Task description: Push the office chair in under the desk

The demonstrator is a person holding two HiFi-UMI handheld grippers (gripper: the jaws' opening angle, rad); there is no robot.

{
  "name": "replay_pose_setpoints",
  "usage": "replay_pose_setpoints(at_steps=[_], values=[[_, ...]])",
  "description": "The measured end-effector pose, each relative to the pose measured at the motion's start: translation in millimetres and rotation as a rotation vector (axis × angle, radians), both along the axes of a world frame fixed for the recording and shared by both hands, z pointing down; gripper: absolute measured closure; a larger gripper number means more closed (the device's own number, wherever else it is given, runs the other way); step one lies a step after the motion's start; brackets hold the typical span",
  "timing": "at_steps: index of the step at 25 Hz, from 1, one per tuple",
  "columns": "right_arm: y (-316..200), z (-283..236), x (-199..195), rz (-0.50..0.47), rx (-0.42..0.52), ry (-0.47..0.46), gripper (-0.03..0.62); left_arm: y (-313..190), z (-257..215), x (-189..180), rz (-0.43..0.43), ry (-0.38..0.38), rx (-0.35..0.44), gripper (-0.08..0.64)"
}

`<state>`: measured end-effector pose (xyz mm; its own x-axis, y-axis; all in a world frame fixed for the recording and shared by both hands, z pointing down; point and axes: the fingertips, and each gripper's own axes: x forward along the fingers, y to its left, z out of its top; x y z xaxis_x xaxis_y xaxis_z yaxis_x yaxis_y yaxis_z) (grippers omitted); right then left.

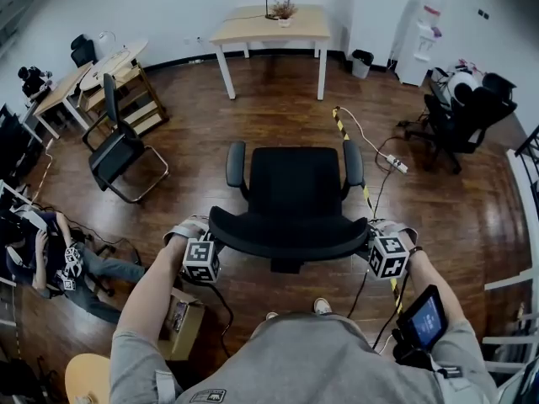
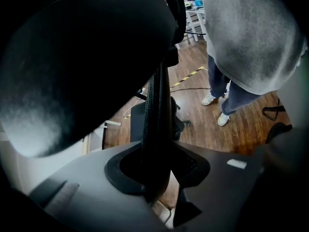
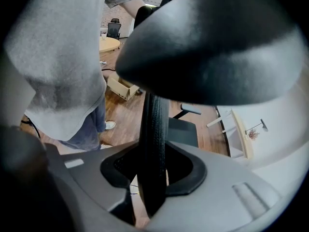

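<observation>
The black office chair stands on the wood floor right in front of me, its backrest toward me and its seat facing a light wooden desk against the far wall. A wide stretch of floor separates chair and desk. My left gripper is shut on the backrest's left end, whose black mesh edge runs up between its jaws. My right gripper is shut on the right end, with the same kind of edge pinched between its jaws.
A black sled-base chair stands at the left, another black chair at the right. A power strip with cable and yellow-black floor tape lie right of the path. A cardboard box sits by my left leg. A person sits at far left.
</observation>
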<state>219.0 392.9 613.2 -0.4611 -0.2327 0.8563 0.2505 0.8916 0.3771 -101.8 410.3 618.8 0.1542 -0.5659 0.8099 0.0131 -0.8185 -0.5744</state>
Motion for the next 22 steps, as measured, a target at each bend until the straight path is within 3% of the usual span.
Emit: replay_pose_setpoints(at_steps=[5, 10, 22], values=[[0, 1, 1, 0.009, 0.005, 0.008, 0.456, 2, 3, -1, -0.005, -0.009, -0.016, 0.446], [-7, 0, 6, 0.005, 0.011, 0.016, 0.456, 1, 0, 9, -0.019, 0.031, -0.023, 0.448], [-38, -1, 17, -0.027, 0.01, -0.015, 0.457, -15, 4, 16, -0.082, -0.027, -0.048, 0.448]])
